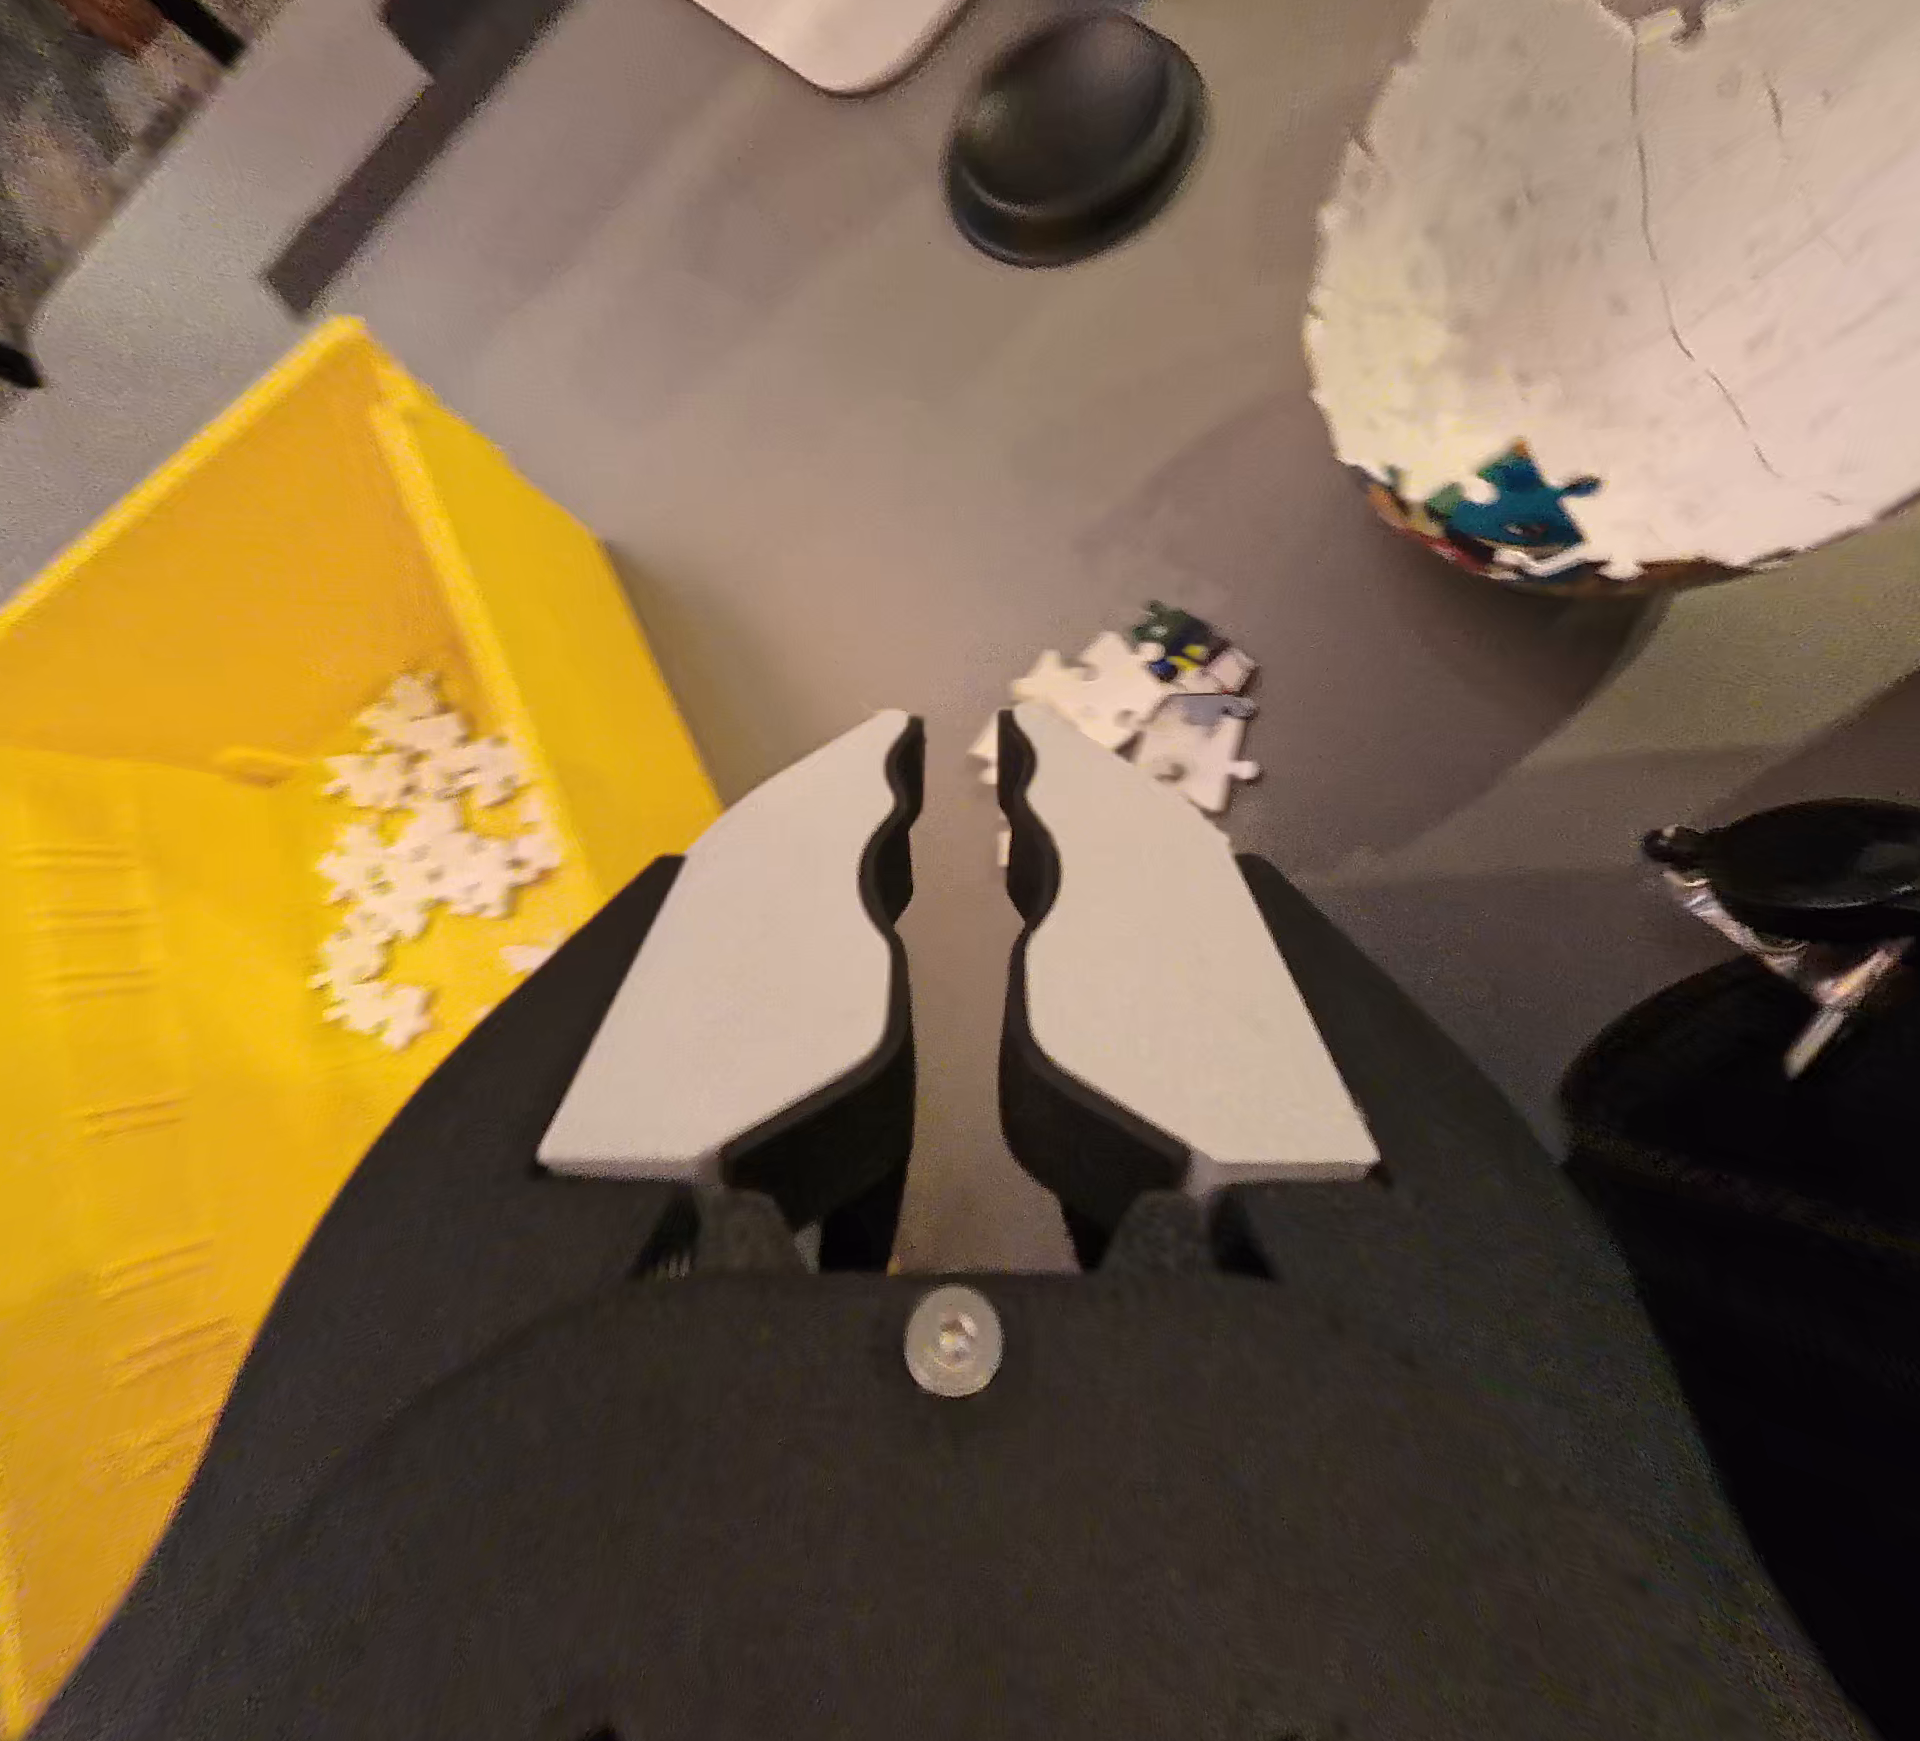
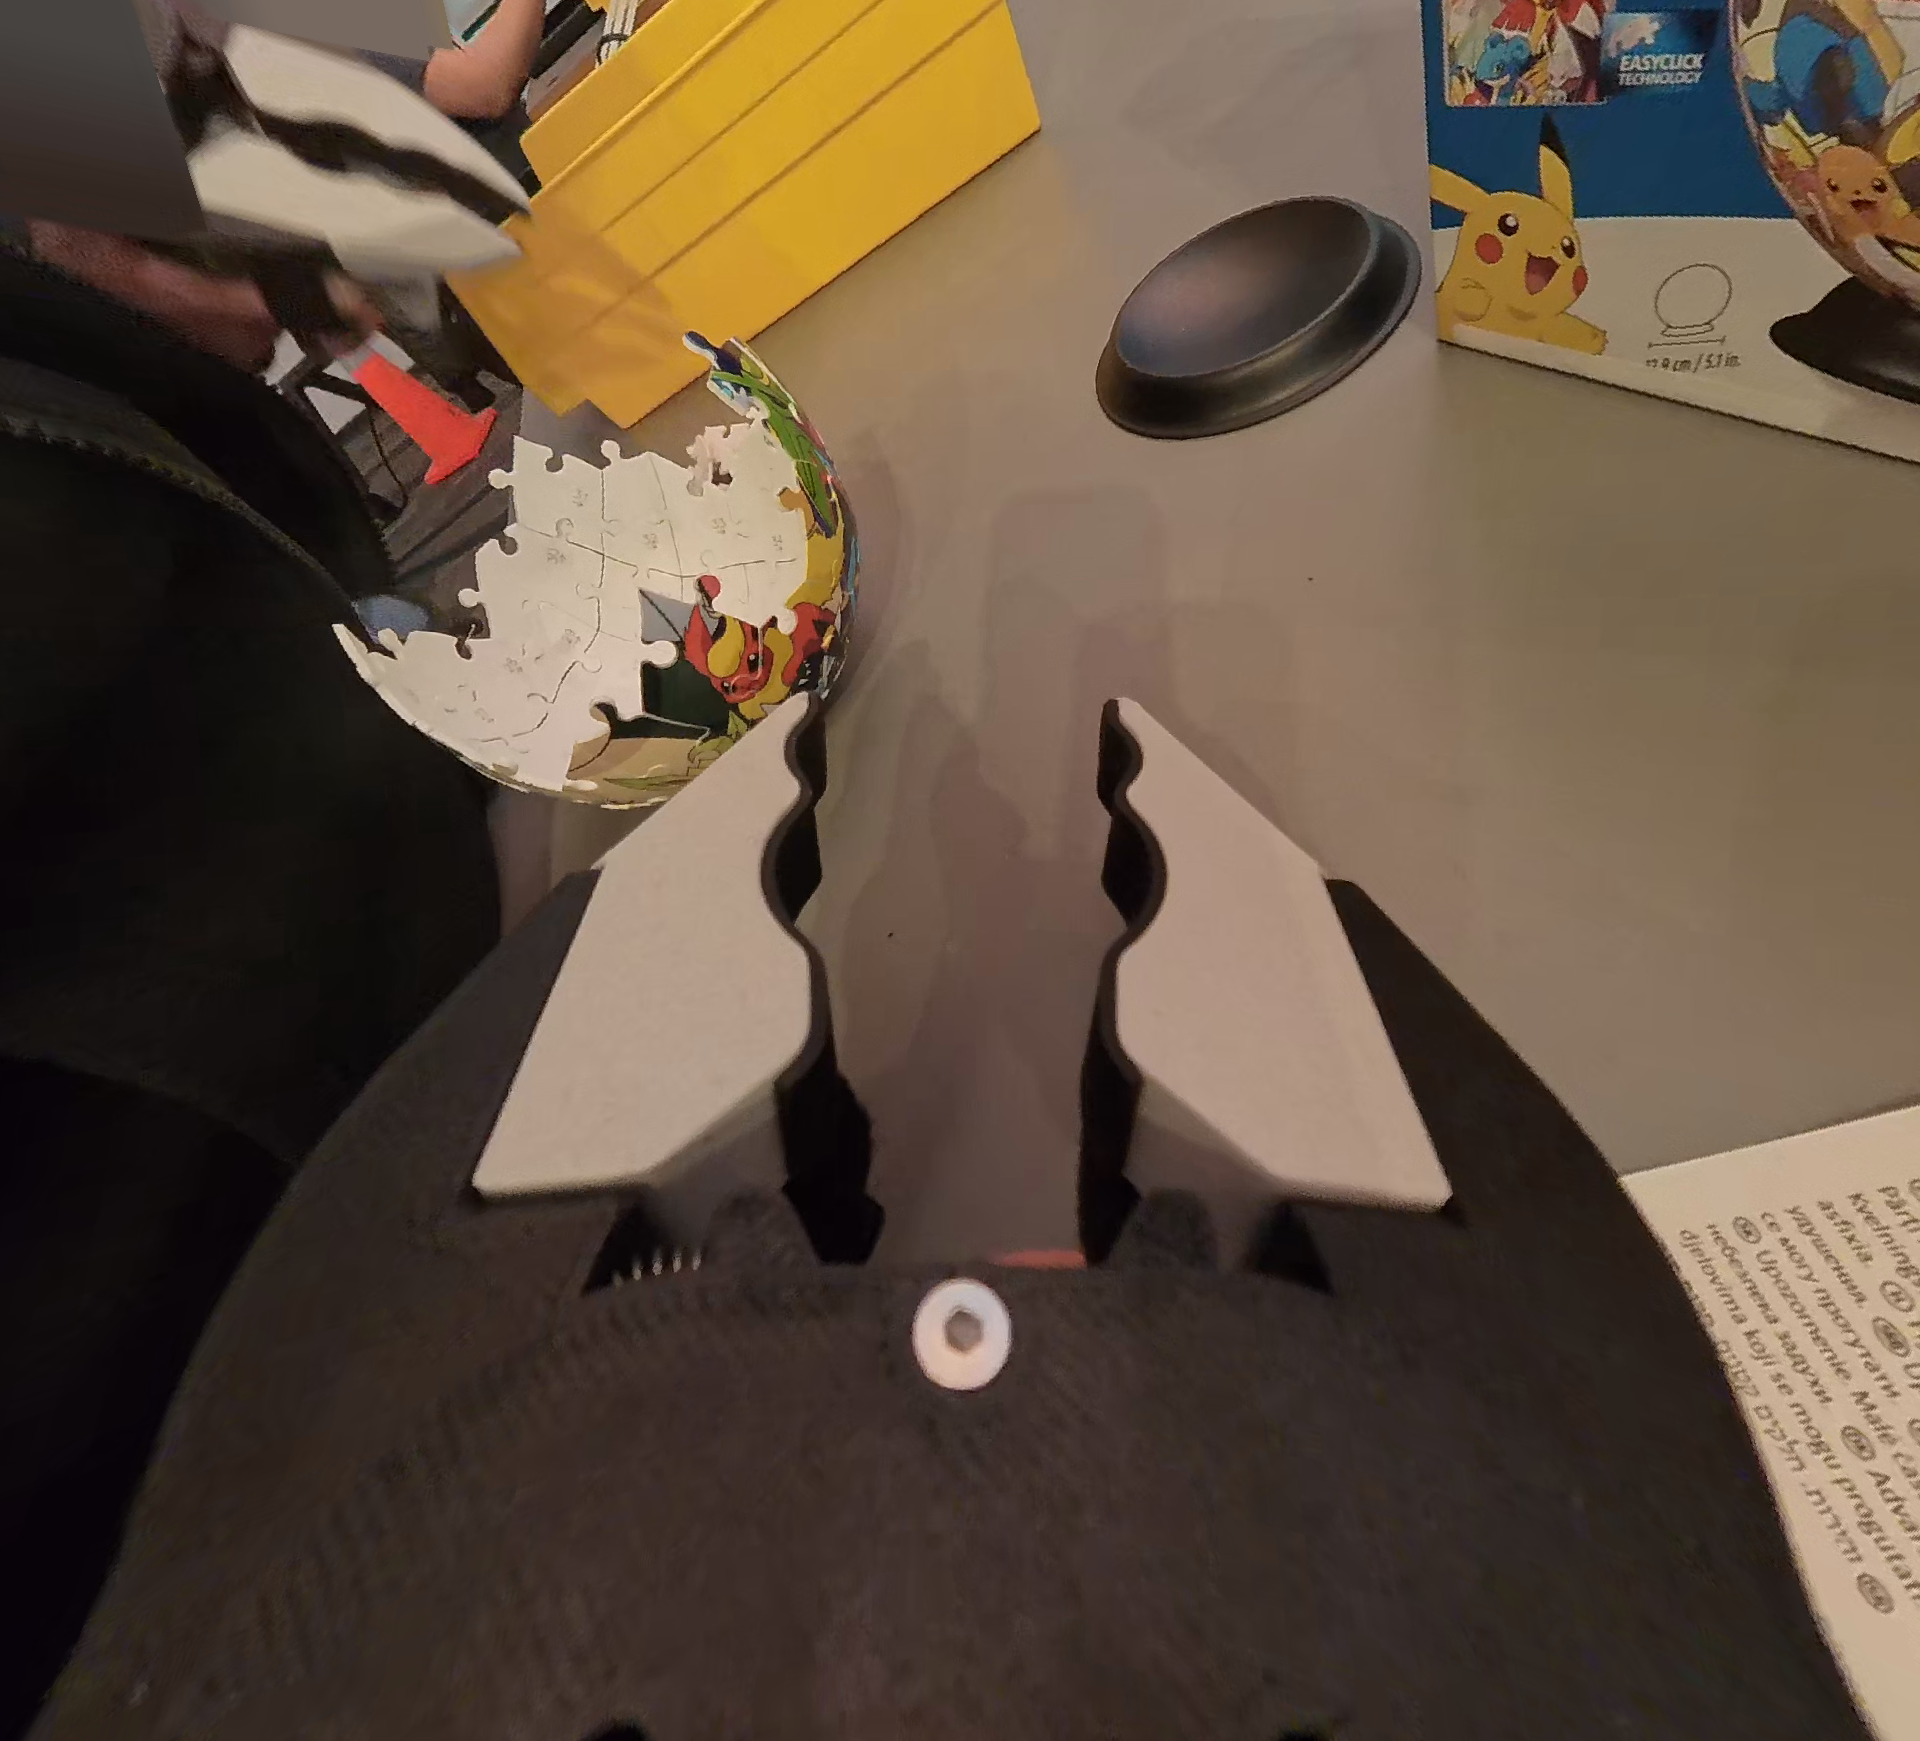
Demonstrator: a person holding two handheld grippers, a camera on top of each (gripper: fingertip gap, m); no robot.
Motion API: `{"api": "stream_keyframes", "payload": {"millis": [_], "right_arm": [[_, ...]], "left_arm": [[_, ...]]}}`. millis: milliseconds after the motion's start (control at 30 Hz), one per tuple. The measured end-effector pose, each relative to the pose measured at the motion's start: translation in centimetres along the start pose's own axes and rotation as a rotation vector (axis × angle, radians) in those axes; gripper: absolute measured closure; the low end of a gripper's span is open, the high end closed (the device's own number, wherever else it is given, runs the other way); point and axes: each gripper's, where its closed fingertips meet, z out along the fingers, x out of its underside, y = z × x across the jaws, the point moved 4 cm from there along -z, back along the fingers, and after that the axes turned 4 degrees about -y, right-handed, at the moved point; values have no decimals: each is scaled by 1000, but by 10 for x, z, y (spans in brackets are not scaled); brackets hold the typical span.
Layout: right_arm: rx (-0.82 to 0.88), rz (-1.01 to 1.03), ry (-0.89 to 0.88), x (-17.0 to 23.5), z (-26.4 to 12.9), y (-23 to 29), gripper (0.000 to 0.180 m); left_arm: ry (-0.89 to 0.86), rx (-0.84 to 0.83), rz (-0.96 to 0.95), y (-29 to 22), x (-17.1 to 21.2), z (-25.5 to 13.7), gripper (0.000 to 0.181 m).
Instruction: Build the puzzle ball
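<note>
The half-built puzzle ball [image 1: 1662, 237] lies on the grey table [image 1: 790, 465] as an open shell with a white inside and a coloured outside; it also shows in the right wrist view [image 2: 623, 611]. A few loose pieces [image 1: 1143, 704] lie just beyond my left gripper [image 1: 958, 735], whose jaws stand a narrow gap apart with nothing between them. That gripper also shows blurred, above and left of the ball, in the right wrist view [image 2: 353, 153]. My right gripper [image 2: 961, 725] is open and empty, low over the table just right of the ball.
A yellow bin [image 1: 499, 548] at the left holds several white-backed pieces [image 1: 426, 839]. A black round stand [image 2: 1257, 320] sits mid-table. The puzzle's box [image 2: 1662, 81] stands at the back right. A printed sheet [image 2: 1808, 1379] lies front right. An orange cone [image 2: 416, 413] stands beyond the table edge. About 30 cm separates my left fingertips from my right.
</note>
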Motion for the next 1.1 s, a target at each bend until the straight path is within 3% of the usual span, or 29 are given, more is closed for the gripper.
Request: {"api": "stream_keyframes", "payload": {"millis": [133,267,467,633,867,1100], "right_arm": [[-1,-2,2,0,0,0,128],[2,-1,1,0,0,0,128],[6,7,-2,0,0,-1,128],[6,14,-10,-1,-1,-2,128],[3,16,-14,-1,-1,-2,128],[5,16,-11,-1,-1,-2,128]], "left_arm": [[63,-59,-52,79,21,-23,165],[236,30,-65,118,73,-1,159],[441,134,-19,116,117,37,149],[498,163,-73,114,136,48,153],[454,130,-117,120,136,44,171],[386,150,-214,122,136,30,177]]}}
